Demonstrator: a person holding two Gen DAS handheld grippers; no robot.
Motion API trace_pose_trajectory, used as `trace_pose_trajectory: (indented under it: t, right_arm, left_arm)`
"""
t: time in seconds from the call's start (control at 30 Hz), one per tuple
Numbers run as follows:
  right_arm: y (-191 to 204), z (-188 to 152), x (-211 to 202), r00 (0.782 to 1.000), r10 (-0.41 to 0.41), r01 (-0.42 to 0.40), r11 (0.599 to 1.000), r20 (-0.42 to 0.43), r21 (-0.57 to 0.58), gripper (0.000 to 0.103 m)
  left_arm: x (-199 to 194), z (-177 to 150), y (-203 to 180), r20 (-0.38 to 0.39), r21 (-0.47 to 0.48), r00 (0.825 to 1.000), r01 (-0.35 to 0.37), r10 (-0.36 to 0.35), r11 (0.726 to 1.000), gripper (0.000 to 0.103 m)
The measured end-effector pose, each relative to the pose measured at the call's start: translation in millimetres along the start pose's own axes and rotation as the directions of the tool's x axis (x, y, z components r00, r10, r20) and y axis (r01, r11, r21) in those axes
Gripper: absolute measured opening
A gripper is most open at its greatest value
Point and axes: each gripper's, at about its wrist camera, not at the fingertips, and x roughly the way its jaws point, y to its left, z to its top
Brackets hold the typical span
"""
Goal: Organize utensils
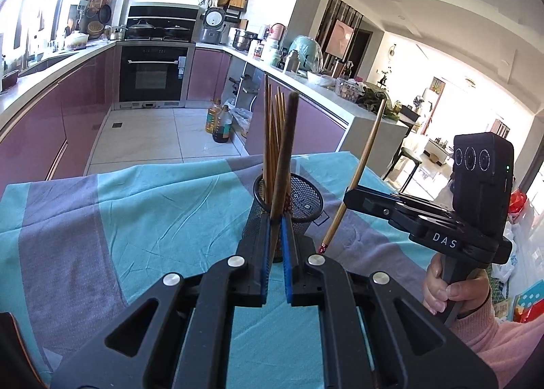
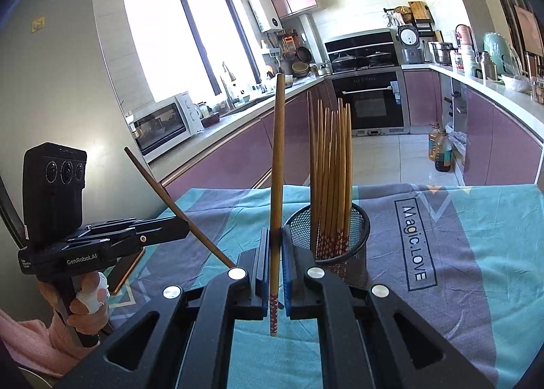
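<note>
A black mesh cup (image 1: 306,198) stands on the teal and grey cloth (image 1: 136,219) with several wooden chopsticks (image 1: 272,123) upright in it. My left gripper (image 1: 275,219) is shut on one dark chopstick (image 1: 285,144), held nearly upright just in front of the cup. To the right of the cup, my right gripper (image 1: 348,198) holds another chopstick (image 1: 367,147), tilted, its patterned end down. In the right wrist view, the right gripper (image 2: 276,231) is shut on its chopstick (image 2: 278,151), with the cup (image 2: 357,239) just to its right. The left gripper (image 2: 185,227) and its slanted chopstick (image 2: 153,178) are at the left.
A person's hand (image 1: 438,290) in a pink sleeve grips each handle. A flat copper-edged object (image 2: 125,273) lies on the cloth under the left gripper. Beyond the table's far edge are kitchen counters, an oven (image 1: 153,72) and oil bottles (image 1: 219,120) on the floor.
</note>
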Motion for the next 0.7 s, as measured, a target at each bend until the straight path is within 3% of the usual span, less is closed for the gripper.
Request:
trace_pose_trajectory:
  t: [0.6, 0.7]
  right_arm:
    - [-0.4, 9.2, -5.8, 1.0, -0.007, 0.008, 1.0, 0.025, -0.013, 0.006]
    - [-0.5, 9.8, -6.4, 1.0, -0.009, 0.009, 1.0, 0.026, -0.015, 0.006]
  left_arm:
    - [3.4, 8.7, -4.7, 0.016, 0.031, 1.0, 0.003, -0.004, 1.0, 0.006]
    - [3.3, 10.5, -6.2, 0.018, 0.034, 1.0, 0.003, -0.004, 0.999, 0.002]
